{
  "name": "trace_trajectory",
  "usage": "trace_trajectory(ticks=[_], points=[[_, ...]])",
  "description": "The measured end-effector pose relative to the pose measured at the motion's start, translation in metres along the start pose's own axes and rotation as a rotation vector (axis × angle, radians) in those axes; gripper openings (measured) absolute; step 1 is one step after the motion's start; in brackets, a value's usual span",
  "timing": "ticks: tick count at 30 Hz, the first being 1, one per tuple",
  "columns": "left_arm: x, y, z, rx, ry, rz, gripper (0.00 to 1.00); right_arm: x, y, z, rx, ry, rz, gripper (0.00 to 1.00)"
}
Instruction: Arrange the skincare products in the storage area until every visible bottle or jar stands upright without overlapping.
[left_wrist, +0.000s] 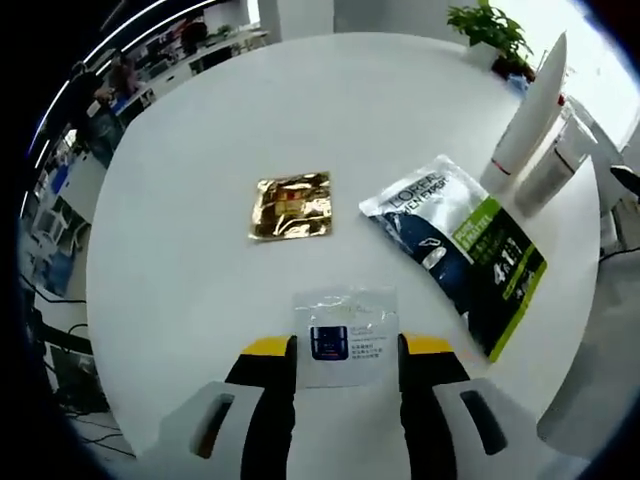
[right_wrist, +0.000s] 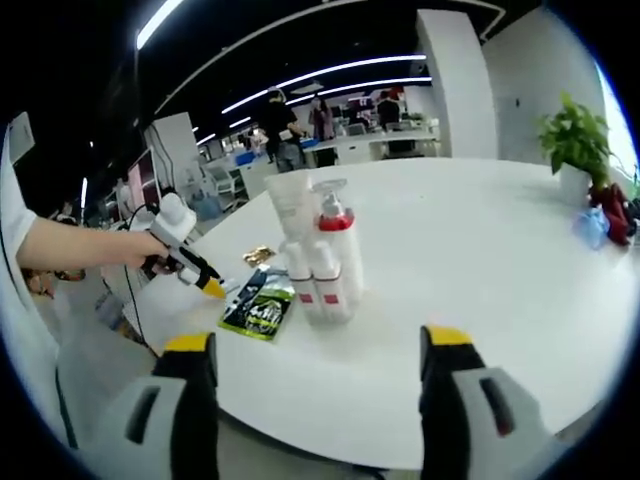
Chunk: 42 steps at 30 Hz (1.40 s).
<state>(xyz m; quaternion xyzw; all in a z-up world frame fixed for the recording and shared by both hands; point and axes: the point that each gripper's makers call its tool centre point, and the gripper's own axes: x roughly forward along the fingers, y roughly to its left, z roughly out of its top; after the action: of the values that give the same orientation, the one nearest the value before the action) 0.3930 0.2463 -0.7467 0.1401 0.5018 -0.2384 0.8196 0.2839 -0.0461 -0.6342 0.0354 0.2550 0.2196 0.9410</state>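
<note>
My left gripper (left_wrist: 347, 347) stands open low over the white table (left_wrist: 200, 290), with a clear sachet with a blue label (left_wrist: 343, 335) lying flat between its yellow-tipped jaws. Beyond it lie a gold sachet (left_wrist: 290, 205) and a green-and-white pouch (left_wrist: 455, 250). A white tube (left_wrist: 525, 120) and a pump bottle (left_wrist: 555, 160) stand upright at the far right. In the right gripper view the tube (right_wrist: 293, 215) and the red-collared pump bottle (right_wrist: 338, 250) stand close together, the pouch (right_wrist: 258, 305) flat beside them. My right gripper (right_wrist: 318, 345) is open and empty, short of the table's edge. The left gripper (right_wrist: 212, 288) comes in from the left.
A potted plant (left_wrist: 490, 30) stands at the table's far edge, seen also as the plant (right_wrist: 575, 140) beside a red and blue item (right_wrist: 600, 215). A person's arm (right_wrist: 80, 245) holds the left gripper. Desks and people fill the office behind (right_wrist: 300, 120).
</note>
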Motion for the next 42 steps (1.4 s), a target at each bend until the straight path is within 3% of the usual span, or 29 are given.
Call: trace_trajectory(ticks=[9, 22, 32, 42], points=[[0.002, 0.003, 0.000, -0.071, -0.028, 0.027, 0.37, -0.001, 0.001, 0.000, -0.005, -0.003, 0.000, 0.83], [-0.015, -0.010, 0.002, -0.092, -0.086, 0.049, 0.37, -0.002, 0.004, 0.002, -0.012, -0.015, 0.008, 0.83], [-0.039, -0.031, 0.008, -0.086, -0.179, 0.050, 0.37, -0.003, 0.008, 0.004, -0.021, -0.026, 0.027, 0.81], [-0.069, -0.064, 0.016, -0.073, -0.283, 0.032, 0.37, -0.004, 0.013, 0.005, -0.035, -0.034, 0.053, 0.77]])
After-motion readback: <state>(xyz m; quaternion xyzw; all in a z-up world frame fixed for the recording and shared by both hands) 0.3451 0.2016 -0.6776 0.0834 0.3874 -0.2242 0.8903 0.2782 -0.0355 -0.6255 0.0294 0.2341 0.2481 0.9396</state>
